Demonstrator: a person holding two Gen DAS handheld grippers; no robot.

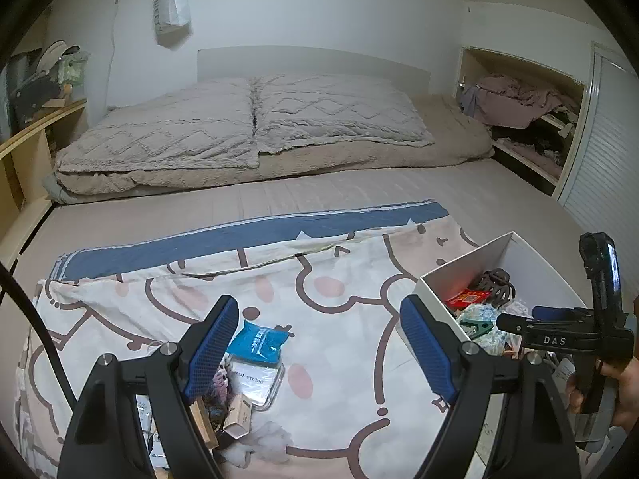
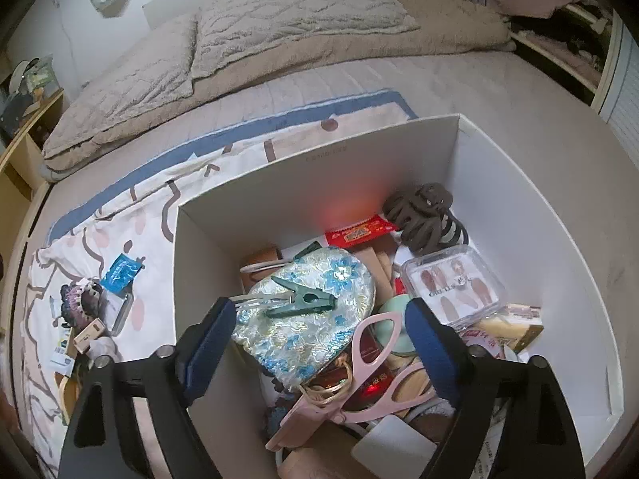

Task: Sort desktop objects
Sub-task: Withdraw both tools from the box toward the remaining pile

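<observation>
The right tool [image 2: 319,343] stands with its blue pads apart, gripping nothing, poised over the open white cardboard box [image 2: 519,183]. Just under it lie the green plastic clothes peg [image 2: 303,299], on a blue-and-silver brocade pouch [image 2: 307,319], and the pink-handled scissors [image 2: 359,371], whose long axis runs from about one o'clock to seven. The box already holds a brown claw hair clip [image 2: 419,215], a clear case of press-on nails [image 2: 451,283] and a red packet [image 2: 355,233].

The left tool [image 1: 319,343] is also spread wide and empty. The things probably still to be sorted lie near it at about seven o'clock: a blue foil sachet [image 1: 259,339], a clear flat case [image 1: 255,383] and a small tan wooden block [image 1: 239,415]. This tool is much the nearer to them; the box sits at its three o'clock.

Everything rests on a cartoon-print sheet with a blue border [image 1: 339,247] spread over a bed [image 1: 499,191], with two grey quilted pillows [image 1: 247,119] at twelve o'clock, white walls and shelving on both sides.
</observation>
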